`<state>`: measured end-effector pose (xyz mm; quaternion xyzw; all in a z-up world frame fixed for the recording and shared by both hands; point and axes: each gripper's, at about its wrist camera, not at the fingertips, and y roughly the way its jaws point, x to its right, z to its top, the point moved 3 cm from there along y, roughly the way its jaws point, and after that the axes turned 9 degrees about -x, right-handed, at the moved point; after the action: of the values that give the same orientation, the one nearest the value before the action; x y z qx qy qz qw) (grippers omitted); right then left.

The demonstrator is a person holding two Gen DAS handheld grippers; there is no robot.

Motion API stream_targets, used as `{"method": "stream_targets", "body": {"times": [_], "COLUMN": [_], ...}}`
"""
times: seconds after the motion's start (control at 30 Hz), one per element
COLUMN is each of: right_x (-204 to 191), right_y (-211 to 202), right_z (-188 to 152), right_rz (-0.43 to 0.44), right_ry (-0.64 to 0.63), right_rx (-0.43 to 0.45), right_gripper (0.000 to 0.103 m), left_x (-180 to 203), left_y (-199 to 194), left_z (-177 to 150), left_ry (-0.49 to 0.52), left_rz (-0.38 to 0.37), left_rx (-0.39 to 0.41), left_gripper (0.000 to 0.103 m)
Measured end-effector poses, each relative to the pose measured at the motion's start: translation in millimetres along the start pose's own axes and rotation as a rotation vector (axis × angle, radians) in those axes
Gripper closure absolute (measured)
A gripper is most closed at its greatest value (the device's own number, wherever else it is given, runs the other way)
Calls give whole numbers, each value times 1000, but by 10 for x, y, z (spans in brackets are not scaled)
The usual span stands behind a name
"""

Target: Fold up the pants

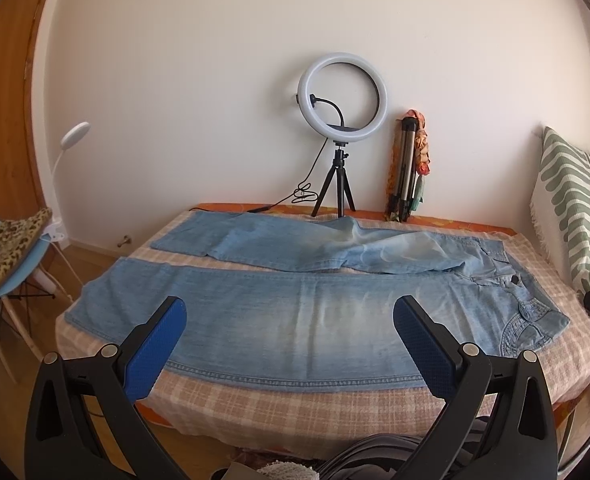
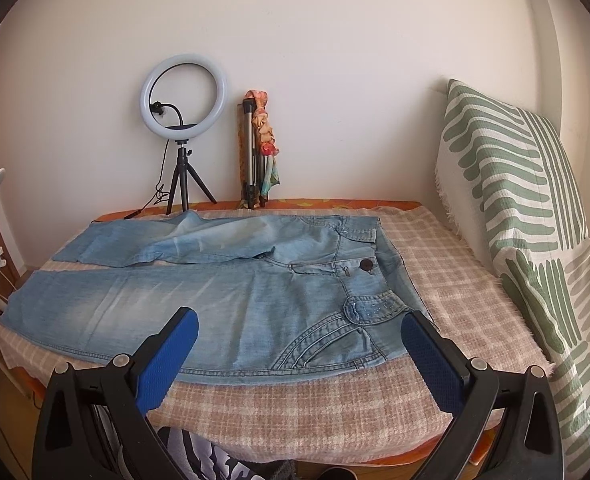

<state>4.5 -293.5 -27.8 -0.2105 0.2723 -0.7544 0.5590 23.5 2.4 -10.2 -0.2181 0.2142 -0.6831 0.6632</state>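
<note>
Pants (image 1: 295, 304) lay spread, seemingly unfolded, across the bed (image 1: 295, 408); left gripper (image 1: 289, 344) and right gripper (image 2: 301, 350) hovered open, empty.

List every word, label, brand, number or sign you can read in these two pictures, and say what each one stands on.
None can be read.
Jeans: no legible label; the dark waist button is too small to show any marking.
Black-and-white fabric below the bed edge: bold shapes that may be letters, cut off and unreadable.
Ring light and striped cushion: no text.
</note>
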Motion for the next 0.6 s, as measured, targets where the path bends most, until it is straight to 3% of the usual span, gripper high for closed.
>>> {"method": "stream_targets", "body": {"times": [0.6], "right_x": [-14], "right_y": [3], "right_z": [-4], "right_rz": [4], "right_ry": [3], "right_rx": [-1], "right_gripper": [0], "left_x": [38], "left_y": [16], "left_z": [-14], "left_ry": [13], "left_rz": [1], "left_rx": [-3], "left_gripper": [0]}}
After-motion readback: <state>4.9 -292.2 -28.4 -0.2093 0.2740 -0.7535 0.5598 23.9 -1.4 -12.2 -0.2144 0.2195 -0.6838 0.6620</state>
